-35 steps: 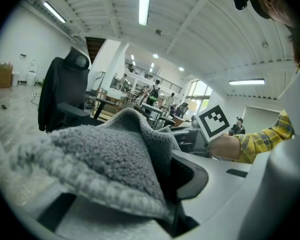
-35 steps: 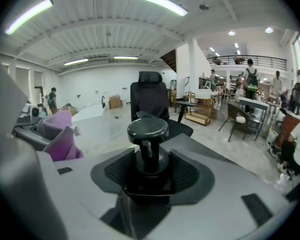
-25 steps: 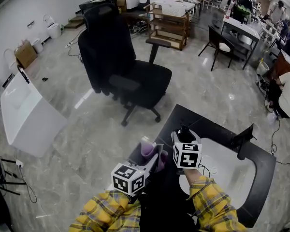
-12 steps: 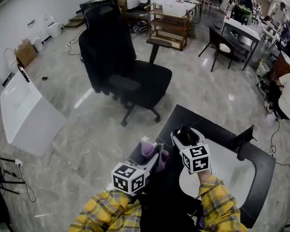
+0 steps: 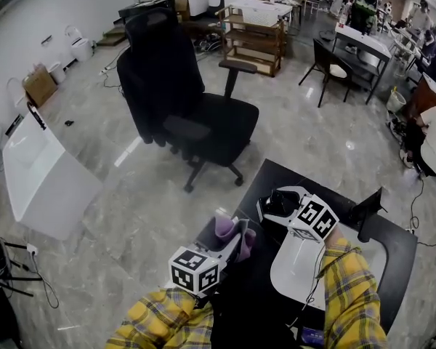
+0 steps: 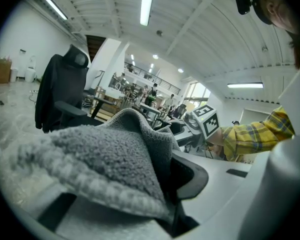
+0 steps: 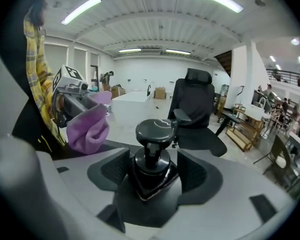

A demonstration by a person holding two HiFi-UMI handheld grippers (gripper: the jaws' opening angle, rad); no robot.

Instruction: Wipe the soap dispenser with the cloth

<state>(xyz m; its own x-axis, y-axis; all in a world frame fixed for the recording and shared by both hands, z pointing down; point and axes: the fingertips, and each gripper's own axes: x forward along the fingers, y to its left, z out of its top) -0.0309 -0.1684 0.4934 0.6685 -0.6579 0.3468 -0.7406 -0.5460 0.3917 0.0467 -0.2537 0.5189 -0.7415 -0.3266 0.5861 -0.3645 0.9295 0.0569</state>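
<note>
A black soap dispenser [image 5: 278, 201] stands upright at the near left of the black counter [image 5: 381, 264]. In the right gripper view its pump head [image 7: 154, 131] rises between my jaws. My right gripper [image 5: 275, 203] [image 7: 152, 173] has just been opening its jaws. They flank the bottle closely without visibly pressing on it. My left gripper [image 5: 234, 236] is shut on a purple cloth [image 5: 225, 227] [image 7: 88, 128], held just left of the dispenser and apart from it. In the left gripper view the cloth [image 6: 105, 159] looks grey and covers the jaws, with the right gripper [image 6: 192, 121] beyond.
A white sink basin [image 5: 305, 264] is set into the counter beside the dispenser, with a black faucet [image 5: 367, 209] at its far side. A black office chair [image 5: 182, 100] stands on the floor ahead. A white slab [image 5: 43, 177] lies at the left.
My right gripper has rolled over to the right around the dispenser, its marker cube swinging right and the sleeve with it. The left gripper and cloth have stayed put.
</note>
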